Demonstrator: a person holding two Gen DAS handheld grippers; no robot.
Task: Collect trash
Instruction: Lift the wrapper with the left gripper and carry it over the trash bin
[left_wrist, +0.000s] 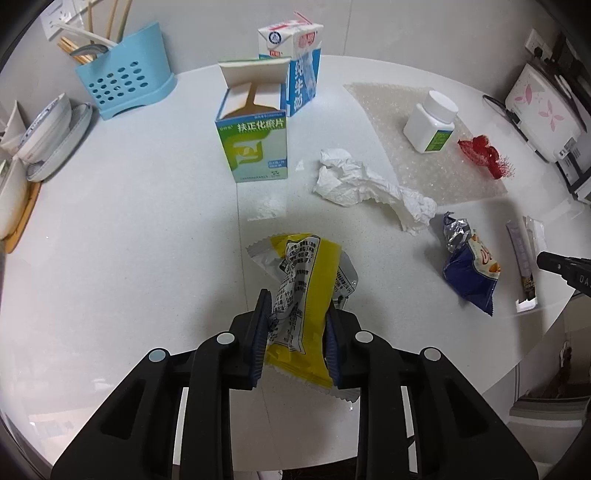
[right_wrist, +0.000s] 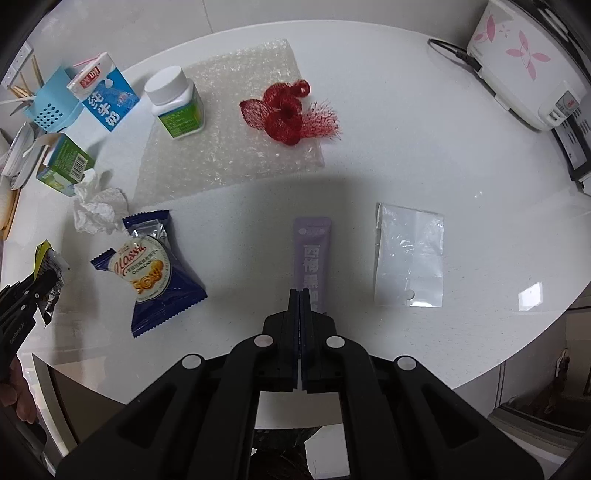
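Your left tongs are clamped on the crumpled yellow-and-silver foil snack wrapper, w/ a blue pad pressed to each side; the wrapper sticks out fwd of the pads, over the white speckled table. Your right tongs have their jaws pressed together w/ no gap showing; whether they grip anything cannot be told. Their tips overlap the near end of the flat purple sachet strip, which lies on the table.

Other trash on the table, right wrist view:
- dark blue cookie packet w/ round logo, left of the purple strip, torn silver end up
- crumpled white tissue, just beyond the blue packet
- clear flat plastic bag, right of the strip, apart from it
- red plastic mesh netting, bunched, on the far edge of a sheet of clear bubble wrap
- white pill bottle w/ green label, upright on the same sheet
- blue-and-white milk carton, upright, far left
- open green-and-white medicine box, upright, just in front of the carton in left wrist view

Background: light blue perforated utensil holder; stacked bowls and plates; white appliance w/ pink flower print.
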